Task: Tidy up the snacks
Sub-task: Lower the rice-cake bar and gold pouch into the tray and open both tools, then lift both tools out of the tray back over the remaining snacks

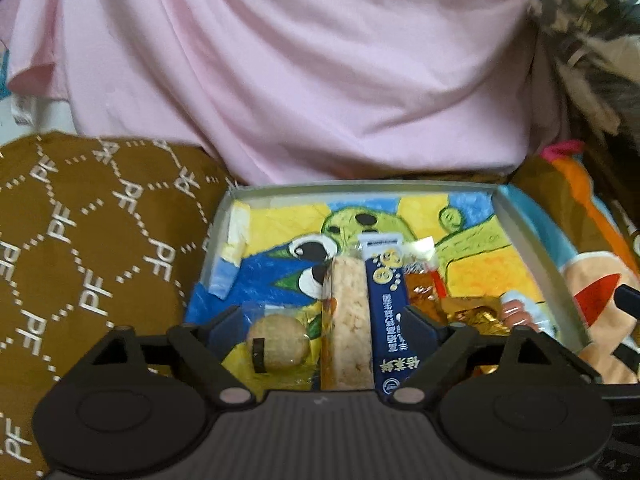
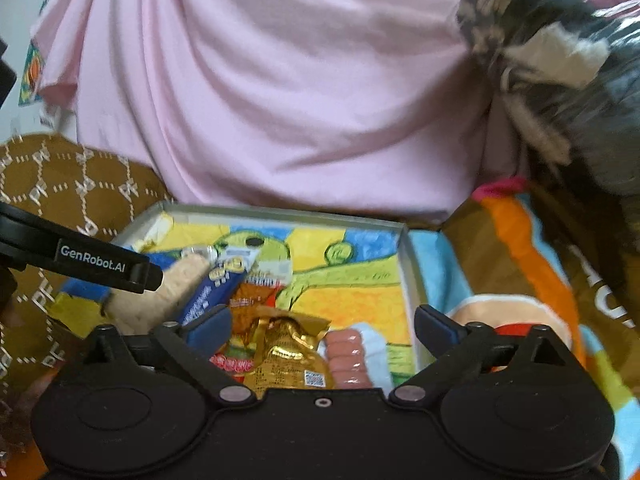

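The snacks lie in a shallow grey tray lined with a bright crayon drawing, all gathered toward the near edge. The left gripper hovers over them with its jaws spread wide and nothing pressed between the pads — a round biscuit in clear wrap, a long rice-cracker bar and a blue packet lie below the gap.

The right gripper also stands wide open, holding nothing; beneath it sit a gold foil packet and a pack of pink sausages, side by side and touching. One of its fingers hangs just at the tray's right wall.

The far half of the tray is bare drawing — free room up to the back rim, which runs close under a pink cloth. A brown patterned cushion presses against the left wall, and a colourful printed blanket lies against the right wall, so both sides are hemmed in.
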Available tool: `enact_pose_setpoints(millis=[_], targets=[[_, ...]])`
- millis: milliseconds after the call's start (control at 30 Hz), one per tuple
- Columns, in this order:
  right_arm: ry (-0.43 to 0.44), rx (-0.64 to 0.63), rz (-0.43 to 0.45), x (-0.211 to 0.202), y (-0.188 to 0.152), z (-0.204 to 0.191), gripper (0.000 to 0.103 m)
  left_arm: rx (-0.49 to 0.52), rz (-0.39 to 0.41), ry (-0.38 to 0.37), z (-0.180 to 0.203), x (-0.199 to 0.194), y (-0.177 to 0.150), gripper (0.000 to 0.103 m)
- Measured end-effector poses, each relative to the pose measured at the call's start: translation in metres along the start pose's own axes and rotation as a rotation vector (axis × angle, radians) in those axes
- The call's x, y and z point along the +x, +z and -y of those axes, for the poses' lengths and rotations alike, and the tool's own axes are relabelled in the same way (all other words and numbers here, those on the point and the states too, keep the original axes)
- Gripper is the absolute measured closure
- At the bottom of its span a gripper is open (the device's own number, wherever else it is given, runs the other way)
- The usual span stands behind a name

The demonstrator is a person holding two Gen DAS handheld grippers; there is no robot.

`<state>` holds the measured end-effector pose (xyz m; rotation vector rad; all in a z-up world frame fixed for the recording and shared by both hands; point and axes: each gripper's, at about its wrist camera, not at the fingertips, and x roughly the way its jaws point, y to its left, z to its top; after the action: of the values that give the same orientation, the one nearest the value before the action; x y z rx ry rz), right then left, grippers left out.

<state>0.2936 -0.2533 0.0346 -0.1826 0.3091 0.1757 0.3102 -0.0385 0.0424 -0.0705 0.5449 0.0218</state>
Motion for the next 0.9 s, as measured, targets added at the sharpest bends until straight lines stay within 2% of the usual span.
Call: enact_pose_setpoints(millis=[200,433,667,900], targets=[[-0.004,0.027,0.061,-0.043,0.013,-0.005,0.001,-0.001,0.076,0.007,-0.003,-0.047,0.002,0.001],[-0.008,0.067,0.109,-0.099,0.022,-0.017,0.001,-0.001,0.143,0.019,-0.008,-0.102,-0.002,0.0],[-0.006,0.105,0.13,-0.153,0.022,-0.03,0.001,0.023,0.175,0.034,-0.017,-0.155,-0.018,0.0],[-0.011,0.102,0.115,-0.197,0.012,-0.046,0.001,0.044,0.155,0.051,-0.025,-0.194,-0.044,0.0]])
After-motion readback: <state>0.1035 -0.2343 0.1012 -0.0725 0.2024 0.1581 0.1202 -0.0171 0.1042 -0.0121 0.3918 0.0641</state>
